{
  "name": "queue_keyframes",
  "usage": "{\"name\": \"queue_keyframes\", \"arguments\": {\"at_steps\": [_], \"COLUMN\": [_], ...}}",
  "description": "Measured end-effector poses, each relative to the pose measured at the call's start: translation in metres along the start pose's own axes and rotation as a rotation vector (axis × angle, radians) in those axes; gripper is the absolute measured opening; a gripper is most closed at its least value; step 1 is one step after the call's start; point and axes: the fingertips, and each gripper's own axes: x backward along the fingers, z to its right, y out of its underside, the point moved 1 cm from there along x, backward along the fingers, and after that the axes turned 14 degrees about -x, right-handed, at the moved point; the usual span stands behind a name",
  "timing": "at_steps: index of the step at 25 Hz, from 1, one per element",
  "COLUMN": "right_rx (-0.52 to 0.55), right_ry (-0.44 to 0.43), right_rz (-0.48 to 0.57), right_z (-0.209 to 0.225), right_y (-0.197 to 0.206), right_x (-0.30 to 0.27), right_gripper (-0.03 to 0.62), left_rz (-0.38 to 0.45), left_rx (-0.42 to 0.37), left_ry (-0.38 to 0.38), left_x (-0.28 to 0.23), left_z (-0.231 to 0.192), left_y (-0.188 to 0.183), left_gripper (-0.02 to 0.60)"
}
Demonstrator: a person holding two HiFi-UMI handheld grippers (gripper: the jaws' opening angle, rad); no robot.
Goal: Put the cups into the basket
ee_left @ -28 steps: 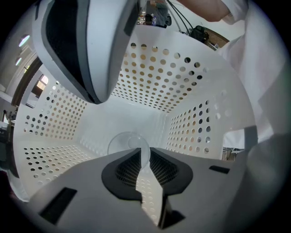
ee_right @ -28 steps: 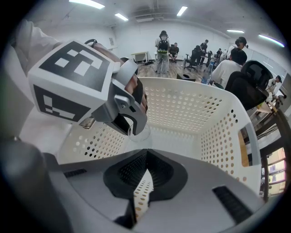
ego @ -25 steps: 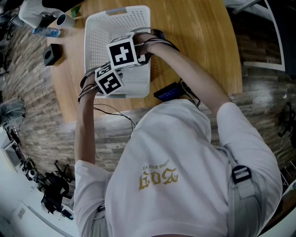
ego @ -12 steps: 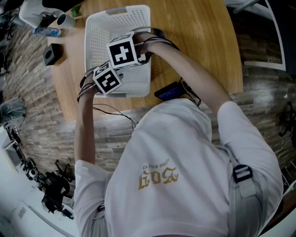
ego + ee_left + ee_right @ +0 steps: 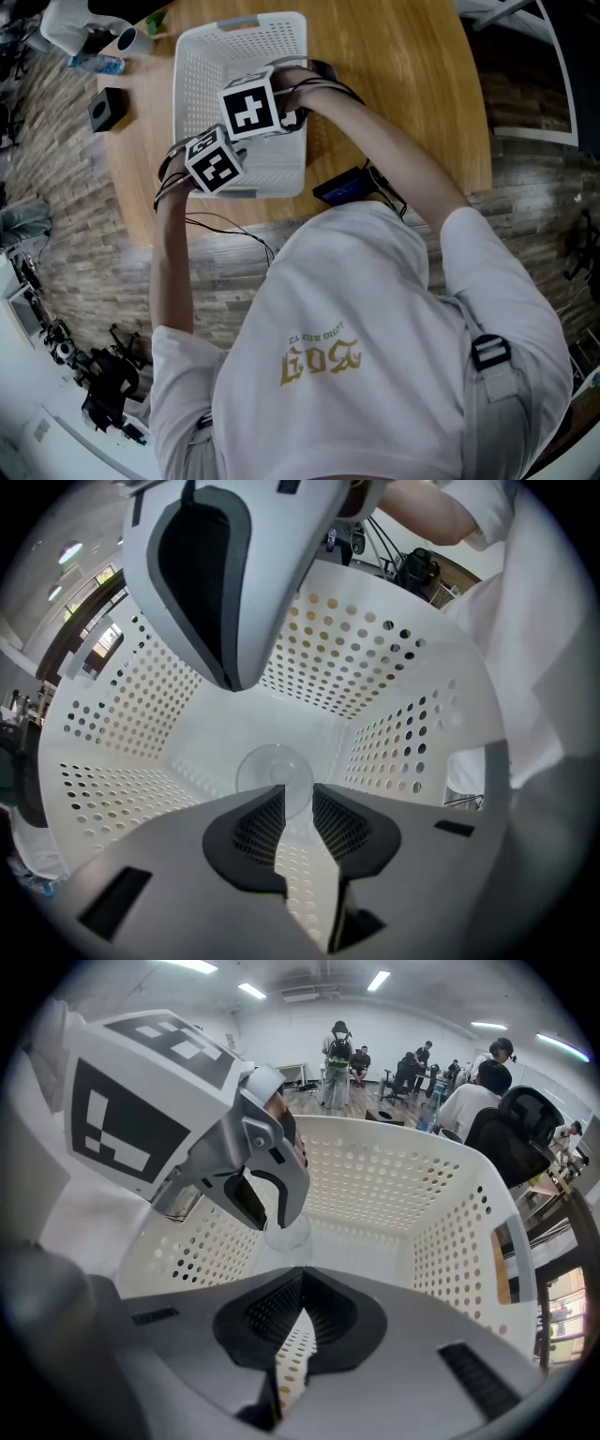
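A white perforated basket (image 5: 197,66) stands on the round wooden table (image 5: 403,84). Both grippers reach down into its near end; in the head view only their marker cubes show, the left one (image 5: 214,161) and the right one (image 5: 251,108). A clear cup (image 5: 272,771) stands upright on the basket floor, just past the tips of my left gripper (image 5: 298,803). Its jaws stand a narrow gap apart with nothing between them. In the right gripper view the cup (image 5: 287,1232) sits right under the left gripper's fingers (image 5: 281,1194). My right gripper (image 5: 302,1283) is shut and empty above the basket floor.
A black box (image 5: 105,110) and a small white roll (image 5: 131,39) lie on the table left of the basket. A dark flat device (image 5: 342,186) lies at the near table edge, with cables running from both grippers. Several people are far behind the basket (image 5: 375,1185).
The left gripper's cube has shifted slightly to the left in the head view. The right gripper and the basket have stayed put.
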Motion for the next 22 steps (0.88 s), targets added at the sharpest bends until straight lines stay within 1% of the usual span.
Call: {"name": "queue_keyframes", "arguments": {"at_steps": [4,10,15,20,22], "right_rx": [0.001,0.009,0.011,0.012,0.01], "right_ry": [0.012,-0.001,0.031,0.031,0.028], "right_rz": [-0.002,-0.001,0.004,-0.001,-0.001], "right_z": [0.001,-0.004,0.002,0.001,0.0], "right_y": [0.0,0.001,0.001,0.002,0.002], "right_x": [0.0,-0.005,-0.002,-0.002,-0.002], "right_gripper": [0.009,0.009,0.009,0.009,0.009], "left_rz": [-0.003,-0.02,-0.01,0.004,0.006], "left_rx": [-0.018,-0.04,-0.035,-0.023,-0.026], "left_ry": [-0.023,-0.046,-0.051,-0.044,-0.046], "left_x": [0.0,0.003,0.008,0.015,0.016], "left_z": [0.0,0.001,0.001,0.001,0.001], "left_y": [-0.001,0.0,-0.001,-0.003,-0.003], "left_gripper": [0.087,0.086,0.083,0.078,0.066]}}
